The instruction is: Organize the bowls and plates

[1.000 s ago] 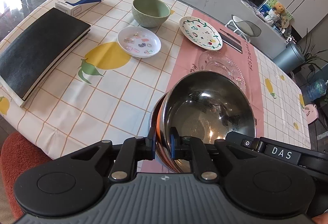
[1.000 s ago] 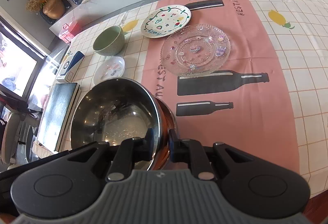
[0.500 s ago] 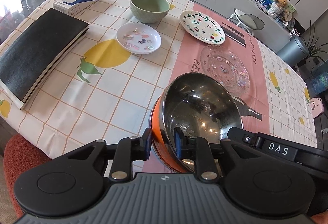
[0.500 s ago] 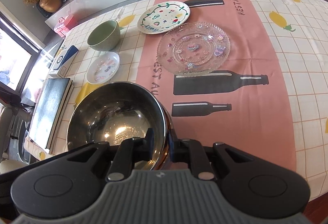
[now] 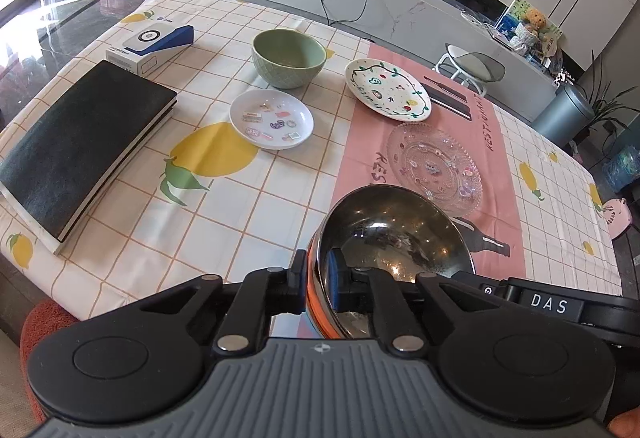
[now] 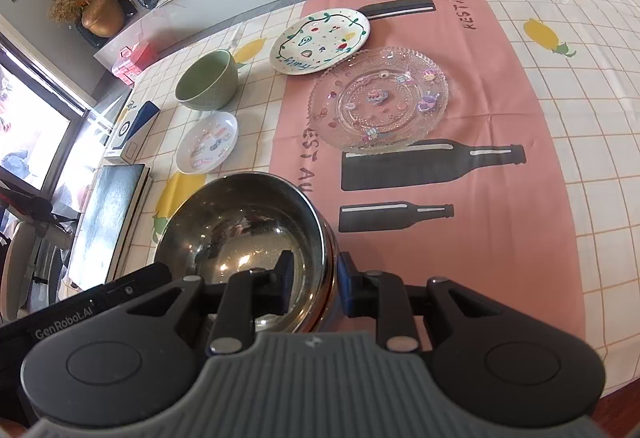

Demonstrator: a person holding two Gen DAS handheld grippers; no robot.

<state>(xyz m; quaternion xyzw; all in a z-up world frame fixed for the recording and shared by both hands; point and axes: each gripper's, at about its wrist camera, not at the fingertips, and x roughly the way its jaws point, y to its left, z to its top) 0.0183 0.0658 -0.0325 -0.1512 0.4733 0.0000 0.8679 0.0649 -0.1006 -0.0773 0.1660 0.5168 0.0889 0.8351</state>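
Observation:
A steel bowl (image 5: 400, 238) with an orange outside sits low near the table's front edge, between both grippers. My left gripper (image 5: 318, 278) is closing, its pads pinching the bowl's left rim. My right gripper (image 6: 316, 276) straddles the right rim of the bowl (image 6: 240, 230) and is opening, with gaps at both pads. Farther back lie a green bowl (image 5: 288, 57), a small white sticker plate (image 5: 272, 119), a painted plate (image 5: 388, 89) and a clear glass plate (image 5: 434, 161).
A black book (image 5: 80, 141) and a blue-and-white box (image 5: 150, 43) lie at the table's left. The pink runner (image 6: 500, 197) spreads to the right of the bowl. A red cushion (image 5: 40, 322) pokes out below the near table edge.
The steel bowl has dropped lower in both views and levelled out, clear of the glass plate. My left jaws spread, then closed on the rim again. My right jaws have parted from the rim.

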